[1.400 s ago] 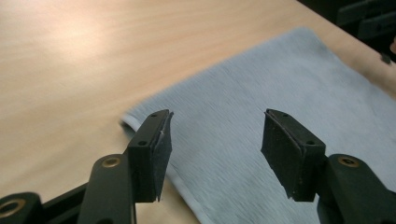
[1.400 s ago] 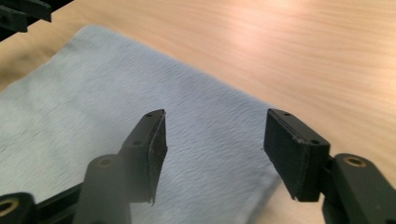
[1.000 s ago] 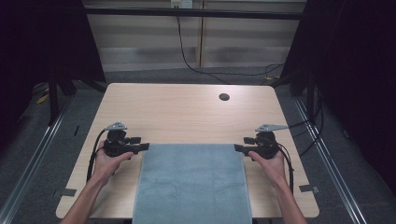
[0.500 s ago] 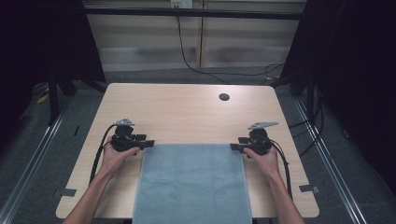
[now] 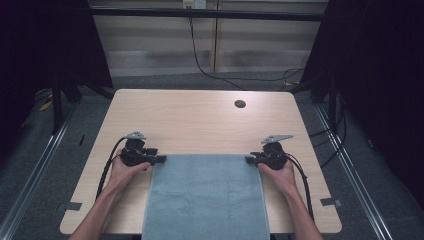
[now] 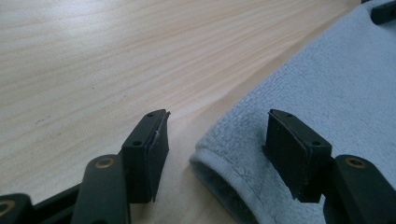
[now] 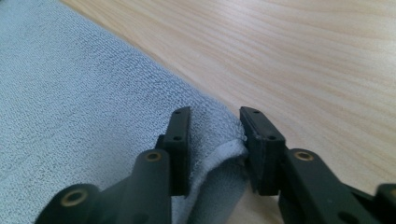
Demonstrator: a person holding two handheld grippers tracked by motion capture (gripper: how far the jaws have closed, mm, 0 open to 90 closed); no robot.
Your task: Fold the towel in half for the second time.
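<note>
Closing right gripper (image 7: 214,140) on towel (image 5: 205,195) corner — left gripper (image 6: 219,154) wide | table (image 5: 200,120)

The towel (image 5: 205,197) is grey-blue terry cloth, matt and nubbly, with a thicker rolled hem at its corners. The table (image 5: 200,120) is pale wood-grain laminate, smooth with a soft sheen, and has a dark round grommet (image 5: 240,104) at 1 o'clock. Both the left gripper (image 6: 217,154) and the right gripper (image 7: 215,149) are matt black plastic with brass-coloured rivets.
</note>
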